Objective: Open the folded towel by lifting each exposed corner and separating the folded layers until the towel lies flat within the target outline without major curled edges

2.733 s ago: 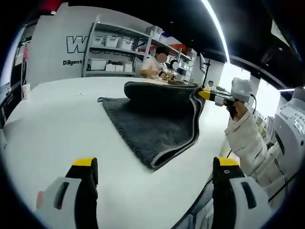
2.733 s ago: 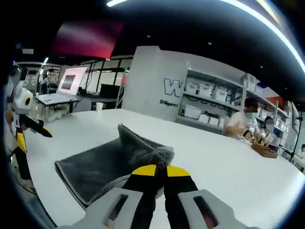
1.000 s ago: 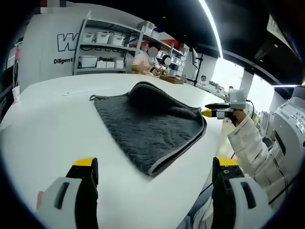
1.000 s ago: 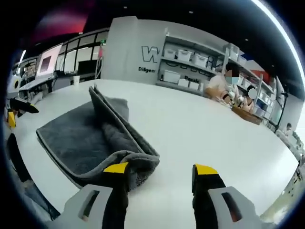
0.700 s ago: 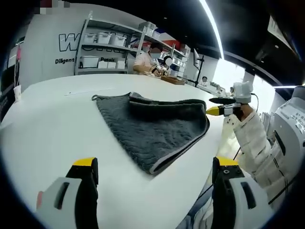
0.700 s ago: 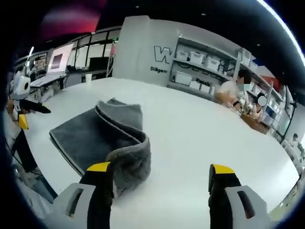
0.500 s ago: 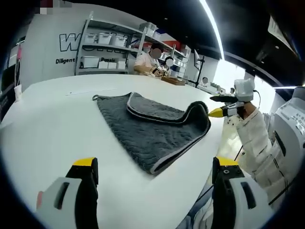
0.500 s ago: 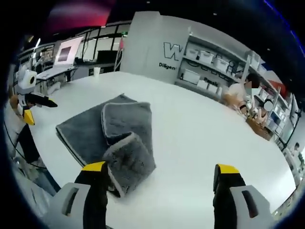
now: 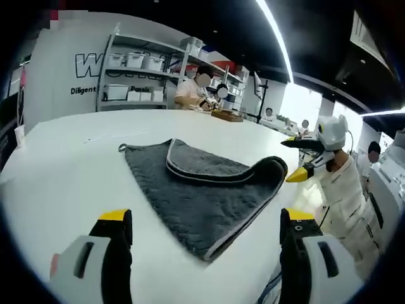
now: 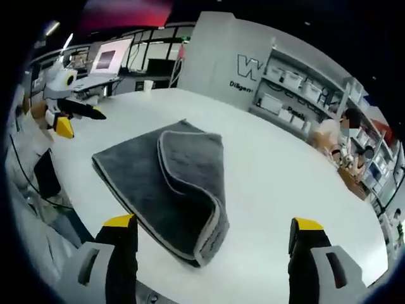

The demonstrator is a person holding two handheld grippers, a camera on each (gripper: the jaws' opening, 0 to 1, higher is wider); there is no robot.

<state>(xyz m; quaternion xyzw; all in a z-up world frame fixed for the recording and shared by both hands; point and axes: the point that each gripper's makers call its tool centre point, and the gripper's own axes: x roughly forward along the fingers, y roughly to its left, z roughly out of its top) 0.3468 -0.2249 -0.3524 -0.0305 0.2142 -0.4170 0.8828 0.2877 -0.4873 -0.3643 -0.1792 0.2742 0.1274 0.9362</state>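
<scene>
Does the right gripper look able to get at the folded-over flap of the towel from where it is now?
Probably yes. The right gripper is open, holding nothing, and the towel lies just ahead of it, its flap on top with the grey-edged fold nearest. Nothing sits between them on the white table.

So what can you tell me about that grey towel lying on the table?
The towel is dark grey, plush-looking cloth with a wavy quilted texture and a paler grey bound edge. It lies on the white table, still partly folded: one layer is flipped back over the rest, leaving a rounded fold at one end. Only the table touches it; both grippers are open and apart from it.
</scene>
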